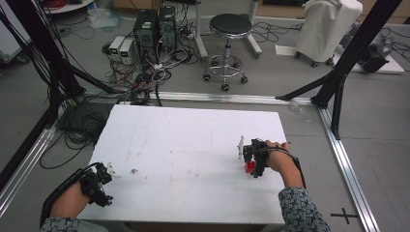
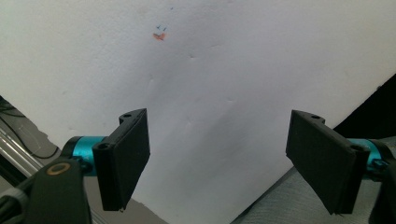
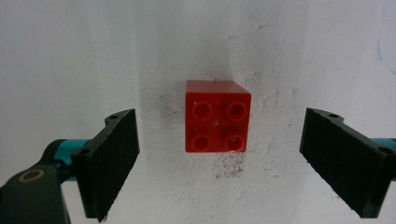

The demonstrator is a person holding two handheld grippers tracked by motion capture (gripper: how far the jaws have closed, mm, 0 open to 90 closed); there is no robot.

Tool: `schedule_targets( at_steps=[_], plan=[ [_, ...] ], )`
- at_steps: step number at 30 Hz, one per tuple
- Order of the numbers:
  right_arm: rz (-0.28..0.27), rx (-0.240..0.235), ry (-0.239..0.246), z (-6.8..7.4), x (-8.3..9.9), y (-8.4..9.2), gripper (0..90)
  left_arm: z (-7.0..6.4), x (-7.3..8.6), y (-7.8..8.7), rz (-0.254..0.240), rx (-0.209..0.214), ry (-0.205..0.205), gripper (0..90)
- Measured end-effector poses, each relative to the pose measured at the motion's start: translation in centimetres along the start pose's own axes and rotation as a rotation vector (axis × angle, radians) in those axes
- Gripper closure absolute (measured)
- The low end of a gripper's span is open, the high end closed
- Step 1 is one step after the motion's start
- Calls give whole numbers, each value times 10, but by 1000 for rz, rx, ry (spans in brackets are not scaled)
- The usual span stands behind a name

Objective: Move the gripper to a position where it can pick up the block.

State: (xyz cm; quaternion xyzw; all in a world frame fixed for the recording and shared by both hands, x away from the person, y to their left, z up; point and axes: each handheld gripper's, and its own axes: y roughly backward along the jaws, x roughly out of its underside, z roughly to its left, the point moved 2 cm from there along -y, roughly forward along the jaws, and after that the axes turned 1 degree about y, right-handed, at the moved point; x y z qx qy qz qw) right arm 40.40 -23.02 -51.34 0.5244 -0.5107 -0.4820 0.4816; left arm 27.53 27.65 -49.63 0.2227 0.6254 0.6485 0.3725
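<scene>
1. Left gripper [image 1: 99,183] is sitting nearest the camera, at the table's [image 1: 193,135] near left corner, jaws spread wide with nothing between them; in its own view they are framing bare white surface.
2. Right gripper [image 1: 255,158] is hovering near the table's right edge, roughly midway front to back, jaws also wide apart and empty.
3. Red brick [image 3: 217,122] is lying on the table directly under the right gripper, studs up and centred between the two jaws in the right gripper view, clear gap on both sides.
4. Handling, judging by looks: a small four-stud plastic brick, so probably light, rigid and not fragile. Smooth walls could be slipping a bit, though the flat pads [image 3: 112,161] should be seating fine.
5. Grab point: the two opposite side walls facing the jaws. They are looking close to square with the pads already, so closing straight in looks workable.
6. Table skin is looking dented and scuffed around the brick, grey smudge just beside its near face, so it may be soft; pressing down hard could be marking it.
7. Nearby: a small white upright piece [image 1: 240,146] is standing just beside the right gripper; cannot tell what it is. Small orange-brown specks [image 1: 134,171] are lying toward the left side.
8. Nothing is blocking the grasp. Stool [image 1: 230,46] and cables [image 1: 145,72] are sitting on the floor beyond the far edge, well apart.
</scene>
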Motion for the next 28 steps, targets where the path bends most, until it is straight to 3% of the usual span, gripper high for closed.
schedule_targets(
  at_steps=[7,12,28],
  plan=[
    [1,-15,6,-2,-2,-11,112,0,1,0,-3,-1,4,220],
    [-4,-24,-20,-1,0,-18,113,0,1,0,-1,-1,3,220],
    [0,-30,-25,1,2,-19,112,0,0,-1,2,2,-1,220]
  ],
)
